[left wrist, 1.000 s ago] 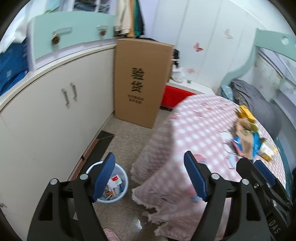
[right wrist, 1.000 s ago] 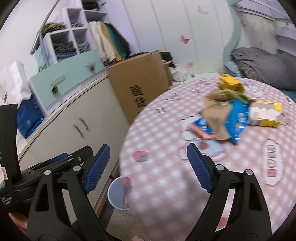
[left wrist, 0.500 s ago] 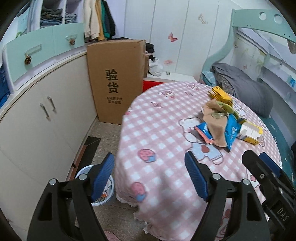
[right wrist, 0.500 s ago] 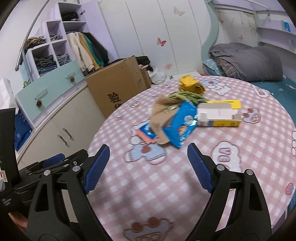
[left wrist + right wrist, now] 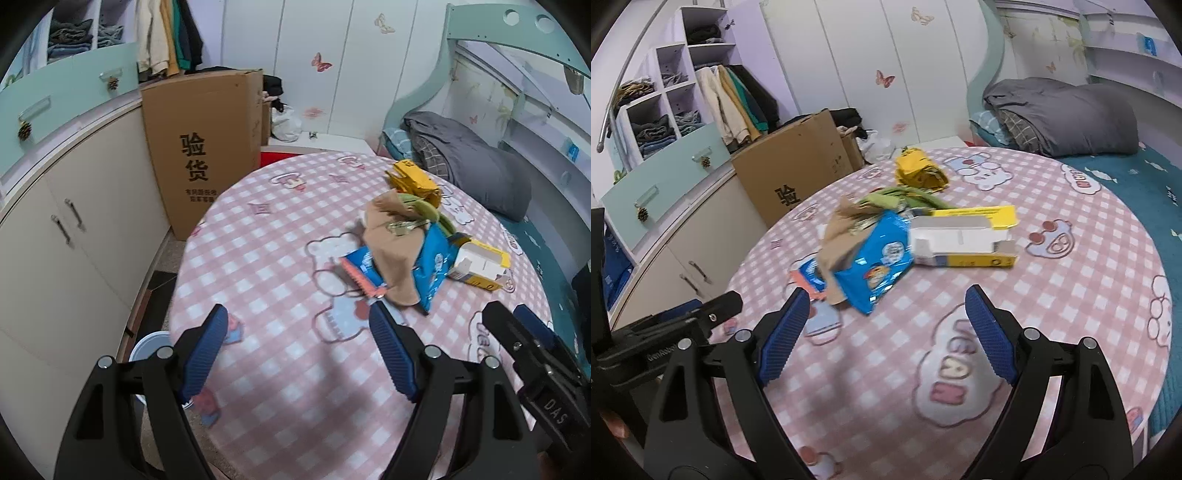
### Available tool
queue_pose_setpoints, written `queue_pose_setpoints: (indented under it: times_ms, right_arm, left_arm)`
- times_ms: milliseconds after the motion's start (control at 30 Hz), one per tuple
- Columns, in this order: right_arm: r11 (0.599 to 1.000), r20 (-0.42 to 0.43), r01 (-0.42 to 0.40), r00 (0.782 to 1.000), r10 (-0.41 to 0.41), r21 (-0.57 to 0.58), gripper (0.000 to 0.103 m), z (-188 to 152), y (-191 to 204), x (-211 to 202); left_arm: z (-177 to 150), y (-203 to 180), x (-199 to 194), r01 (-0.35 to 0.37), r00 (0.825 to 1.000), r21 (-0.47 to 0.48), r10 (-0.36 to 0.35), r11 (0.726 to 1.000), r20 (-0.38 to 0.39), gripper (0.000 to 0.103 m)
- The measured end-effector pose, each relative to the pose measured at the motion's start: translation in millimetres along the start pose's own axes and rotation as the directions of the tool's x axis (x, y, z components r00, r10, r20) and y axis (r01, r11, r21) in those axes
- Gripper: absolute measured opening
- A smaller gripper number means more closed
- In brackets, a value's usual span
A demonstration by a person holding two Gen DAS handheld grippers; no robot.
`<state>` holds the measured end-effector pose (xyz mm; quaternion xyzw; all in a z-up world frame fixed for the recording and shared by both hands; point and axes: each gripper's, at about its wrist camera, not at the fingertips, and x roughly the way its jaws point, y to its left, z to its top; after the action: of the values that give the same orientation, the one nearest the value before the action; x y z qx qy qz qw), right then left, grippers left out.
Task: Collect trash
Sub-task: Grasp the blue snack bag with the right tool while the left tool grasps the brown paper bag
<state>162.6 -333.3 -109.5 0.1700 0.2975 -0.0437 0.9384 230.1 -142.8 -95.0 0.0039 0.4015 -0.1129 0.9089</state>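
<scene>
Both grippers hang over the near part of a round table [image 5: 1071, 295] covered in a pink checked cloth with cartoon bears, and neither holds anything. The left gripper [image 5: 299, 350] has its blue-padded jaws spread wide over bare cloth; the right gripper [image 5: 886, 328] is likewise spread, with only cloth between its pads. The trash sits in a loose heap toward the middle of the table, beyond both sets of fingertips: a blue snack bag [image 5: 875, 266] leaning under a crumpled brown paper [image 5: 842, 240], a torn white and yellow carton [image 5: 964, 242] touching the bag's right side, a green wrapper [image 5: 905, 197] behind them, a crushed yellow packet [image 5: 919, 171] farther back and apart, and a flat orange-edged wrapper [image 5: 360, 277] at the heap's near left corner. The cloth around the heap is open on the near and right sides, well clear of the table's rim. At the table's left edge the floor drops into a narrow gap beside a cream cabinet [image 5: 74, 229], where a white waste bin [image 5: 149, 343] stands, partly hidden by the left finger. A tall cardboard box [image 5: 203, 155] stands at the far end of that gap, and a bed with a grey quilt [image 5: 1063, 114] closes in the far right side.
</scene>
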Motion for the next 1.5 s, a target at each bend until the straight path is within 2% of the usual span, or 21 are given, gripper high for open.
queue_pose_setpoints:
  times_ms: [367,533,667,867,967,1133,1267,1367,1433,1500]
  right_arm:
    - [0.996,-0.002,0.071,0.997,-0.071,0.059,0.086,13.8,-44.1,13.4]
    - [0.995,-0.018,0.068,0.998,-0.067,0.070,0.086,15.5,-51.6,20.5]
    - [0.998,-0.037,0.037,0.999,-0.035,0.044,0.086,16.0,-41.3,26.8]
    - [0.998,-0.102,-0.037,0.994,0.032,-0.046,0.086,14.6,-3.0,47.7]
    - [0.999,-0.116,-0.050,0.992,0.048,-0.012,0.086,17.2,4.1,59.3]
    - [0.996,-0.178,-0.043,0.982,0.056,0.078,0.062,20.3,0.2,85.4]
    - [0.993,-0.190,-0.047,0.980,0.067,0.111,0.060,24.1,-2.1,92.2]
    - [0.999,-0.205,-0.016,0.978,0.026,0.050,0.059,27.2,5.2,98.4]
    - [1.000,-0.211,0.022,0.977,-0.024,-0.010,0.049,27.5,10.5,101.6]
    - [0.999,-0.218,0.016,0.976,-0.023,-0.033,0.044,27.9,8.5,101.2]
  left_arm:
    - [25.0,-24.1,37.8,0.061,0.997,-0.011,-0.062,0.998,-0.051,0.077]
    - [37.1,-26.9,59.9,0.114,0.989,-0.036,-0.117,0.993,-0.095,0.077]
    - [39.3,-20.7,69.3,0.108,0.989,-0.079,-0.115,0.991,-0.092,0.077]
    - [33.2,4.9,66.8,0.094,0.993,-0.145,-0.104,0.985,-0.064,0.077]
    - [32.6,13.4,63.9,0.087,0.994,-0.161,-0.096,0.983,-0.051,0.077]
    - [34.7,19.5,56.2,0.072,0.997,-0.147,-0.076,0.987,-0.027,0.077]
    - [38.1,22.3,54.0,0.074,0.997,-0.147,-0.078,0.986,-0.020,0.077]
    - [39.9,21.4,55.5,0.074,0.997,-0.140,-0.078,0.987,-0.023,0.077]
    - [40.8,17.1,56.0,0.080,0.996,-0.131,-0.084,0.988,-0.022,0.077]
    - [42.1,9.9,56.5,0.089,0.995,-0.113,-0.092,0.990,-0.026,0.077]
